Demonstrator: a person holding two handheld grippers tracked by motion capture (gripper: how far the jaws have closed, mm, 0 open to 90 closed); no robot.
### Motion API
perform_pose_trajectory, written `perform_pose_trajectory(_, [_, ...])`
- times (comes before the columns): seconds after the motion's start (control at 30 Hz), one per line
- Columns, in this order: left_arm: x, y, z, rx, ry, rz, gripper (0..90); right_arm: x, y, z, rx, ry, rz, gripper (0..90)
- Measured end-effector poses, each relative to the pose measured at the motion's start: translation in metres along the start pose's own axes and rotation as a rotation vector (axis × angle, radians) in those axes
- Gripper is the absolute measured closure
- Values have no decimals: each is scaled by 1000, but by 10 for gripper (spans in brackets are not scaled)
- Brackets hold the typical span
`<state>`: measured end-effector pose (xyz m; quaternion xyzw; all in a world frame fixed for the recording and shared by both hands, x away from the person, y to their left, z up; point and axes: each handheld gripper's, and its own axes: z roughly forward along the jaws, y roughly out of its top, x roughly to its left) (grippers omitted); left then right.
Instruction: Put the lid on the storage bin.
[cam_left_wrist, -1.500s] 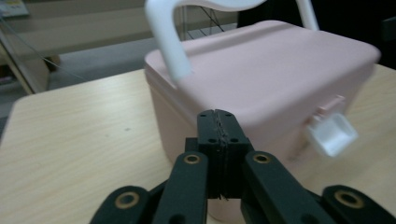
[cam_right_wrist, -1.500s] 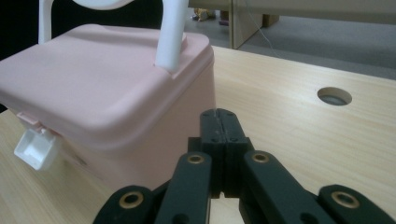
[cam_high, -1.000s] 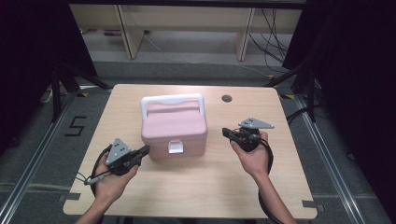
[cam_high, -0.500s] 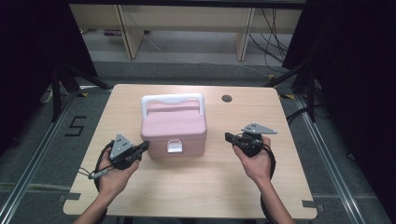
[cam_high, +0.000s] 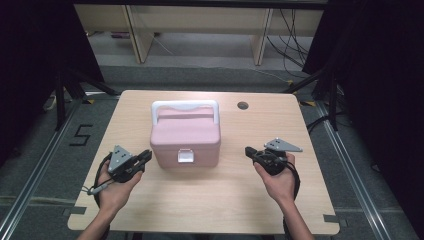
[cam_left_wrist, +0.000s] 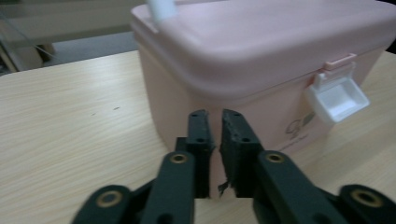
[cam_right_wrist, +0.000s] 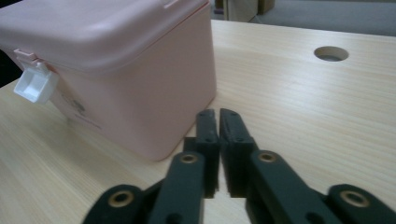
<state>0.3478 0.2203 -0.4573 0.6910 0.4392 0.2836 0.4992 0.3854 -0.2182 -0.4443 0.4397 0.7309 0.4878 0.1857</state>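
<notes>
I see one pink box mid-table, lid shut, contents hidden, one white latch. My left gripper and right gripper flank it, jaws just cracking apart, pinching nothing

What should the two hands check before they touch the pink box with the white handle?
1. Pink plastic box upright on the pale wooden table: ok.
2. Lid closed: ok.
3. Small white front latch locked: cannot tell.
4. White handle free of both grippers: ok.
5. Left gripper empty, jaws just been opening to a crack: ok.
6. Right gripper empty, clear of the box, jaws just been opening to a crack: ok.
</notes>
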Motion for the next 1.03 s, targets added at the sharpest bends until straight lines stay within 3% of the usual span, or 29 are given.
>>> perform_pose_trajectory(0.07, [5,-6,-4,-8,5,1,706,-2,-5,-3,-2,-9,8,814])
perform_pose_trajectory(0.13, [13,-16,-8,-16,41,12,618,-7,-14,-8,8,-25,16,778])
perform_pose_trajectory(0.17, [17,-21,-9,-13,54,18,585,-11,-19,-11,10,-33,-5,763])
perform_pose_trajectory(0.2, [21,-26,-10,2,68,12,558,-12,-24,-13,12,-32,20,749])
perform_pose_trajectory(0.27, [30,-35,-12,15,84,-7,523,-14,-33,-17,17,-53,44,724])
perform_pose_trajectory(0.33, [38,-43,-13,13,103,-12,495,-20,-42,-21,-3,-45,28,692])
perform_pose_trajectory(0.4, [42,-48,-15,13,123,-17,470,-20,-50,-25,1,-74,67,674])
perform_pose_trajectory(0.47, [47,-54,-15,-3,132,-14,446,-24,-58,-26,-4,-74,56,653])
perform_pose_trajectory(0.5, [48,-56,-15,-2,142,-13,433,-22,-61,-28,16,-87,101,644])
perform_pose_trajectory(0.57, [50,-62,-14,-14,152,-23,415,-27,-67,-27,-13,-98,49,630])
perform_pose_trajectory(0.6, [51,-64,-14,-12,160,-25,409,-25,-70,-28,-11,-100,94,623])
perform_pose_trajectory(0.63, [51,-66,-13,-18,156,-28,403,-29,-71,-28,-25,-89,56,613])
perform_pose_trajectory(0.67, [50,-67,-13,-23,154,-30,396,-27,-73,-29,-31,-105,91,605])
perform_pose_trajectory(0.7, [50,-68,-13,-23,156,-32,392,-30,-74,-29,-45,-108,62,602])
perform_pose_trajectory(0.77, [49,-71,-11,-42,151,-28,386,-29,-77,-30,-78,-112,87,588])
perform_pose_trajectory(0.83, [48,-72,-10,-41,157,-25,377,-30,-79,-29,-101,-111,65,565])
perform_pose_trajectory(0.87, [47,-73,-11,-55,152,-7,371,-29,-80,-31,-105,-118,59,561])
perform_pose_trajectory(0.93, [47,-73,-11,-63,163,-12,370,-27,-83,-28,-108,-140,56,545])
perform_pose_trajectory(0.97, [47,-73,-11,-61,173,-17,369,-27,-84,-27,-111,-104,63,539])
perform_pose_trajectory(1.0, [47,-73,-11,-62,180,-22,366,-25,-85,-25,-111,-111,70,538])
perform_pose_trajectory(1.03, [47,-73,-11,-63,186,-21,367,-26,-85,-24,-104,-109,42,537])
